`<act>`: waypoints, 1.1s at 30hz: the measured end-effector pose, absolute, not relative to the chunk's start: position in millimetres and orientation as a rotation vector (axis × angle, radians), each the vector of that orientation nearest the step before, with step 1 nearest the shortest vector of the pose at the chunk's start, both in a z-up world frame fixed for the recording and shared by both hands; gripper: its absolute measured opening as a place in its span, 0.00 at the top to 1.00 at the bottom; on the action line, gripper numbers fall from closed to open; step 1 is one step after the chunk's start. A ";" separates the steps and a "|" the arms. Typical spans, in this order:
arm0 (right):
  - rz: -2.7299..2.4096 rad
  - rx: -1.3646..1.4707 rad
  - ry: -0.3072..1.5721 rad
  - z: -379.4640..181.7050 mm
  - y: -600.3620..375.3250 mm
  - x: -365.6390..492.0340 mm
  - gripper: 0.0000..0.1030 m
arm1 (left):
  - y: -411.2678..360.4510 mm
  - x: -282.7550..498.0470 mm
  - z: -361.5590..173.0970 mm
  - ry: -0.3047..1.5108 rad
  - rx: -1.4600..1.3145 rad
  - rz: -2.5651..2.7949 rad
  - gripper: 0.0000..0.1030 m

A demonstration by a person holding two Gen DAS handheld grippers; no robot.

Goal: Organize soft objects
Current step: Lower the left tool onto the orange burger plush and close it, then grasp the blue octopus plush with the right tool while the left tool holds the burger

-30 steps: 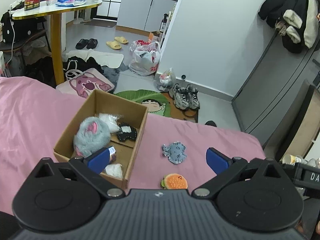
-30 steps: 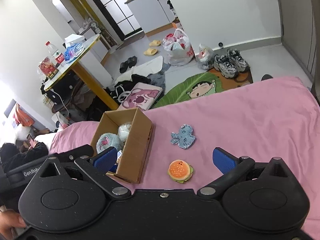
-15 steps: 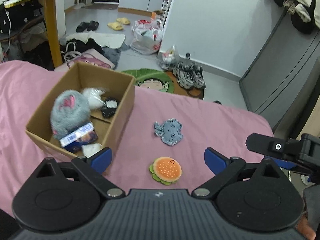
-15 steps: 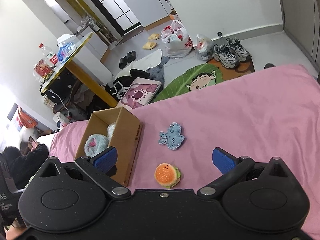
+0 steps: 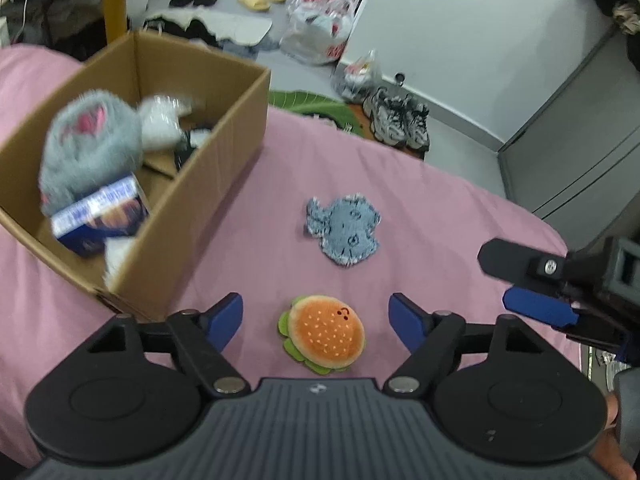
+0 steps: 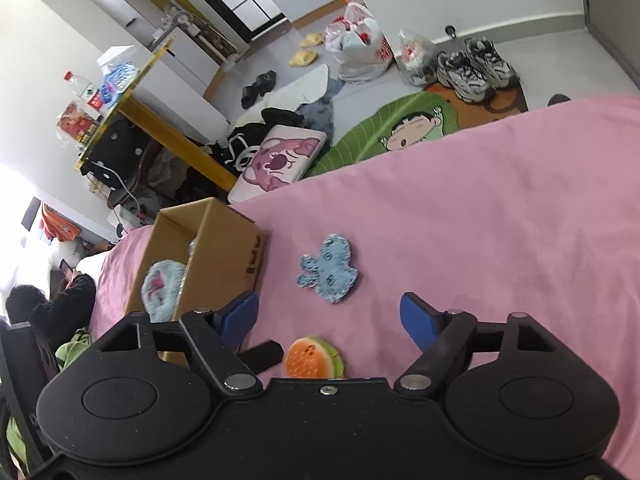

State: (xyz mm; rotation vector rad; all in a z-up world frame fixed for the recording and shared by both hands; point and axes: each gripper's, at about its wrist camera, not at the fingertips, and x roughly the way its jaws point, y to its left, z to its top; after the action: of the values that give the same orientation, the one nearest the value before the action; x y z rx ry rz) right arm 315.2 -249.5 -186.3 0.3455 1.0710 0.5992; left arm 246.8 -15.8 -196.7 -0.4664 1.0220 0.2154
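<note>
On the pink bed cover (image 5: 440,208) both grippers are held low and both are empty. The left gripper (image 5: 316,322) has its blue fingers (image 5: 226,320) spread wide, and the burger plush (image 5: 324,332) lies on the cover right between them, not touched by either finger. The right gripper (image 6: 330,318) is also wide open; in its view the burger plush (image 6: 312,360) is just under its front, closer to its left finger. The blue knitted animal patch (image 5: 344,230) lies flat a little further toward the far edge of the bed, apart from the burger. The cardboard box (image 5: 224,152) stands to the left on the cover, open on top. Inside it are a grey fluffy plush (image 5: 88,148), a blue packet (image 5: 100,216) and some white soft things, which are blurred.
</note>
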 end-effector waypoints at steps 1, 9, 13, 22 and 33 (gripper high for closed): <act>0.598 0.345 1.077 -189.1 -248.9 318.1 0.28 | -16.7 248.3 -200.0 1.030 -0.471 0.212 0.26; 0.619 0.323 1.125 -209.7 -235.8 339.4 0.31 | -27.7 265.2 -232.8 1.104 -0.478 0.174 0.26; 0.631 0.294 1.149 -219.2 -225.9 349.1 0.33 | -30.5 270.2 -249.8 1.152 -0.469 0.169 0.39; 0.659 0.245 1.185 -238.7 -204.9 362.4 0.47 | -13.7 273.9 -250.8 1.071 -0.518 0.232 0.54; 0.694 0.193 1.214 -254.0 -181.0 370.6 0.54 | -4.1 279.0 -259.3 1.063 -0.561 0.237 0.54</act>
State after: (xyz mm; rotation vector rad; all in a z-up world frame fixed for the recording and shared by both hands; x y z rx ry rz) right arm 370.6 -181.0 -254.0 0.1928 1.2140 0.6944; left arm 279.0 -4.1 -259.3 -0.5607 1.0625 0.2368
